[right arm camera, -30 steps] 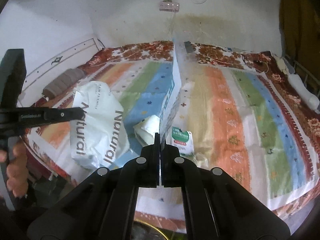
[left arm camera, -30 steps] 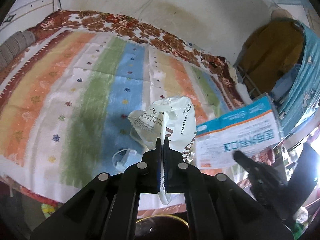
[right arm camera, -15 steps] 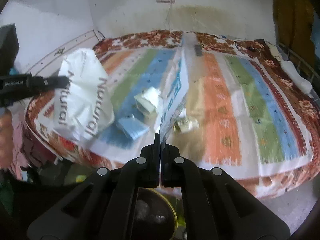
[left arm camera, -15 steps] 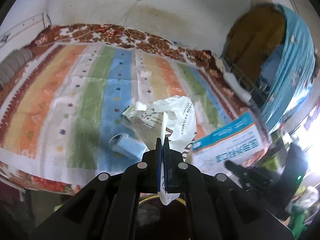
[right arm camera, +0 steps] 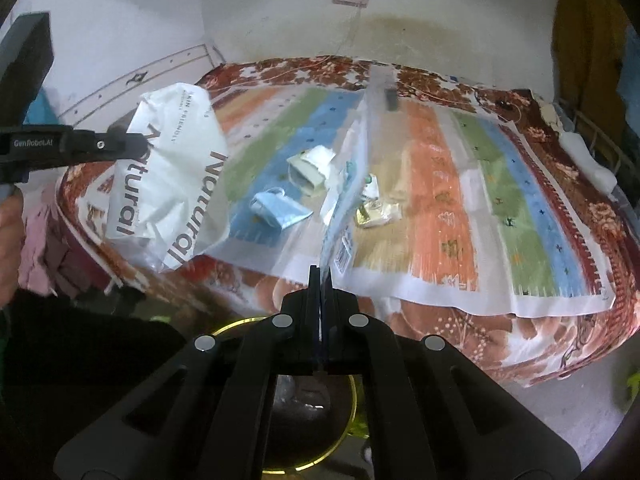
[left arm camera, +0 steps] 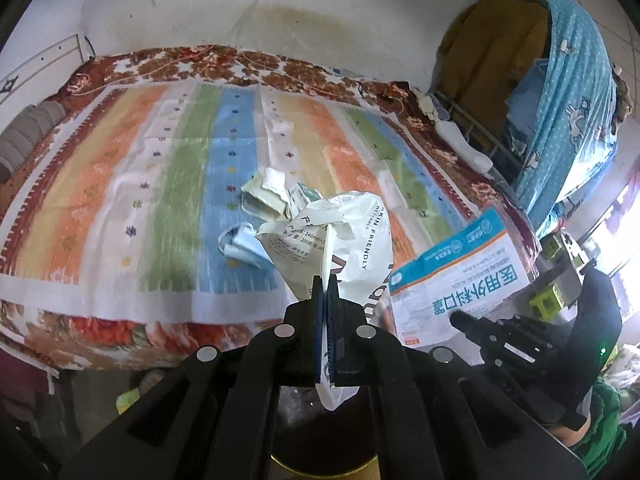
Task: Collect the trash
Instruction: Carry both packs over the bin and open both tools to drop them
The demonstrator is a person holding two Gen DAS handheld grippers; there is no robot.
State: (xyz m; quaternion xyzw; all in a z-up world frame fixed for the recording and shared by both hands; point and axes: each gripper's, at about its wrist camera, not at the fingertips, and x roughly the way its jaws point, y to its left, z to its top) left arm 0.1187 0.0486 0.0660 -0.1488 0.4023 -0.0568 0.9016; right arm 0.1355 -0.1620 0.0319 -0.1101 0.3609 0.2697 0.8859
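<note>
My left gripper [left arm camera: 326, 280] is shut on a white plastic wipes bag [left arm camera: 352, 232] printed "Natural", which hangs past the bed's front edge. My right gripper [right arm camera: 320, 272] is shut on a clear and blue mask package [right arm camera: 352, 184], seen edge-on. In the left wrist view that package [left arm camera: 456, 280] shows its printed face, with the right gripper [left arm camera: 456, 316] under it. A round bin with a gold rim [right arm camera: 354, 394] sits below both grippers. A blue face mask [right arm camera: 280, 210], a crumpled cream carton [right arm camera: 310, 168] and a gold wrapper [right arm camera: 376, 212] lie on the striped sheet [right arm camera: 520, 200].
The bed's front edge [left arm camera: 120, 328] runs just beyond the fingers. A grey pillow [left arm camera: 24, 136] lies at the far left. A blue curtain [left arm camera: 572, 100] and hanging clothes stand to the right. A person's hand [right arm camera: 8, 248] holds the left gripper.
Both grippers have drawn back from the bed with their packages. The bed's front edge and the gold-rimmed bin have come into view beneath them. The litter on the sheet lies farther off.
</note>
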